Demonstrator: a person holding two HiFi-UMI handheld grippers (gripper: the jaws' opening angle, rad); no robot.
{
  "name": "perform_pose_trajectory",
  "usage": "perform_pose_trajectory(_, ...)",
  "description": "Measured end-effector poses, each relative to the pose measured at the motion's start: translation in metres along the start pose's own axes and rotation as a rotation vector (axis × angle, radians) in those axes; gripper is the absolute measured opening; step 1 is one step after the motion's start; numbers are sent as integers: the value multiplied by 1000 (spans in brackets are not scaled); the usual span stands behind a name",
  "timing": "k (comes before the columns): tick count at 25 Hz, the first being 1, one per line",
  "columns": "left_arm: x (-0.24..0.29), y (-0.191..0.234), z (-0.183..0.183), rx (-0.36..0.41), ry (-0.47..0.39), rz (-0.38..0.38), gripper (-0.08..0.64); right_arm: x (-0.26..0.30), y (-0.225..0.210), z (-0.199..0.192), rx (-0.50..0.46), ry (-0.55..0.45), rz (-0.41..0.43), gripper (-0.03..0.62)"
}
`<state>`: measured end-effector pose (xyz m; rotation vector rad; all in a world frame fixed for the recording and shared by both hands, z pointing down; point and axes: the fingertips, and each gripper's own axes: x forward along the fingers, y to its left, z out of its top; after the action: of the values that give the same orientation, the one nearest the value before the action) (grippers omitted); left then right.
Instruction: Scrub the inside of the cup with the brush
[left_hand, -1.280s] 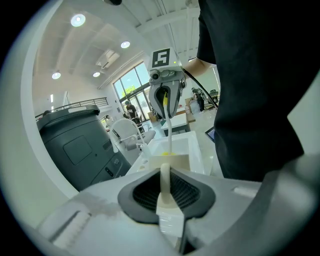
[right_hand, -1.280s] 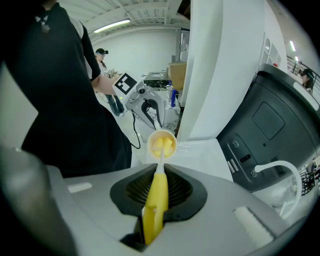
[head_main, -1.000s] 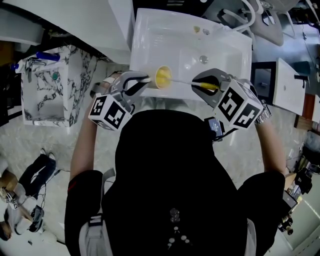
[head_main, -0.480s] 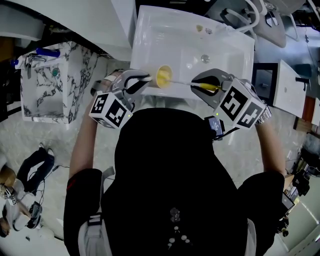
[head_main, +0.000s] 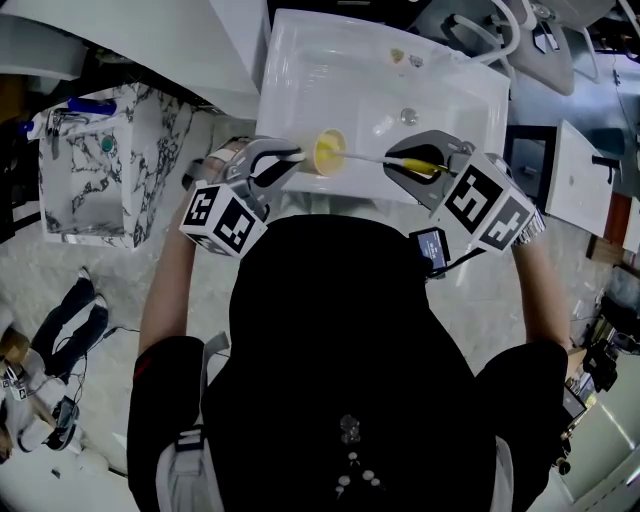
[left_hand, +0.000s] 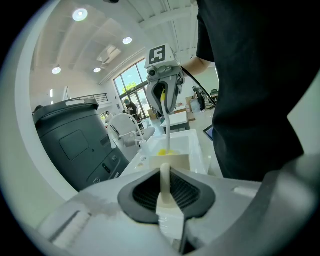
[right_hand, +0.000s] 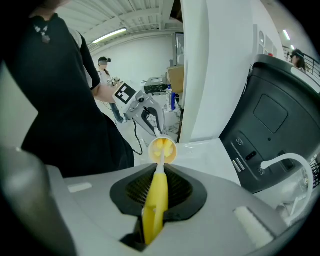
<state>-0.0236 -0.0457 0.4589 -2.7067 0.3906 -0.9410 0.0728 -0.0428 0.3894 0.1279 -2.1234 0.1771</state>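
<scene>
A yellow cup (head_main: 328, 152) lies on its side over the near edge of the white sink (head_main: 330, 70), mouth facing right. My left gripper (head_main: 290, 157) is shut on its pale handle (left_hand: 165, 187), and the cup body (left_hand: 167, 161) shows just beyond the jaws. My right gripper (head_main: 402, 165) is shut on the yellow handle of the brush (head_main: 418, 167). The thin white shaft (left_hand: 166, 131) runs into the cup's mouth. In the right gripper view the brush (right_hand: 156, 200) points straight into the cup (right_hand: 163, 150), and its head sits inside.
The sink has a drain (head_main: 407, 116) and small items at its back rim (head_main: 397, 56). A marbled cabinet (head_main: 110, 170) stands to the left. A dark machine (right_hand: 270, 125) with a white faucet (right_hand: 285, 165) is beside the sink. A person's body fills the near side.
Both grippers keep their hold. The right gripper has shifted slightly right and up, with the brush still in the cup. The cup has barely moved.
</scene>
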Motion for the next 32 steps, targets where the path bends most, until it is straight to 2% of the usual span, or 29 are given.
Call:
perform_pose_trajectory(9,8,14,11,-73,-1,35,48,-2,-19,-17,-38,30,12,40)
perform_pose_trajectory(15,17,25,16,-93,0,49,48,-8,-30,-26,-34,16,35,40)
perform_pose_trajectory(27,38,42,15,-133,23,52,48,-6,-51,-31,98,-72,100,40)
perform_pose_trajectory(32,43,48,9,-144,47,52,48,1,-61,-33,119,-91,130,40)
